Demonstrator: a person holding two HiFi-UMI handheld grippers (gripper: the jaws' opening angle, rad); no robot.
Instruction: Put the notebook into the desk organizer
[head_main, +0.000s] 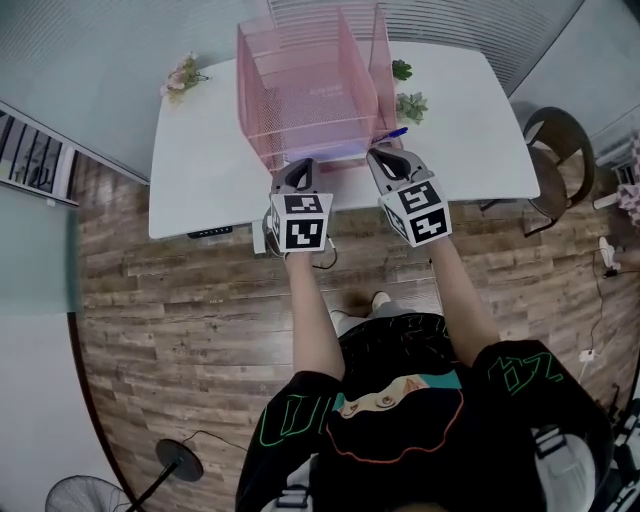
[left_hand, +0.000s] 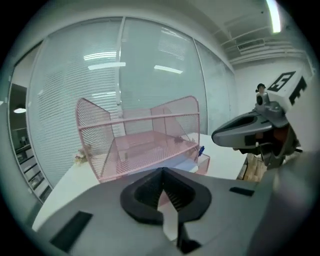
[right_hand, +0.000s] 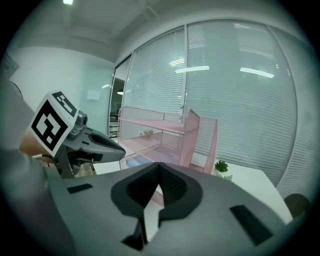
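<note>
Left tool (head_main: 302, 166) and right tool (head_main: 380, 155) were closed, empty, at organizer (head_main: 300, 90) front, upper centre. Notebook (head_main: 335, 153) looked seated in the bottom tier. A stray nudge could shove the organizer across the bench (head_main: 200, 160).

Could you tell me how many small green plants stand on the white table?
2 green plants, both right of the pink organizer: one by the far edge, the other just in front of it. The organizer may hide more.

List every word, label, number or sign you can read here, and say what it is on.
Nothing here reads clearly.
Black shirt: green outlined lettering on both sleeves, too distorted to read.
Wall notice: too small to read.
Marker cubes: black-and-white square patterns only, no words.
</note>
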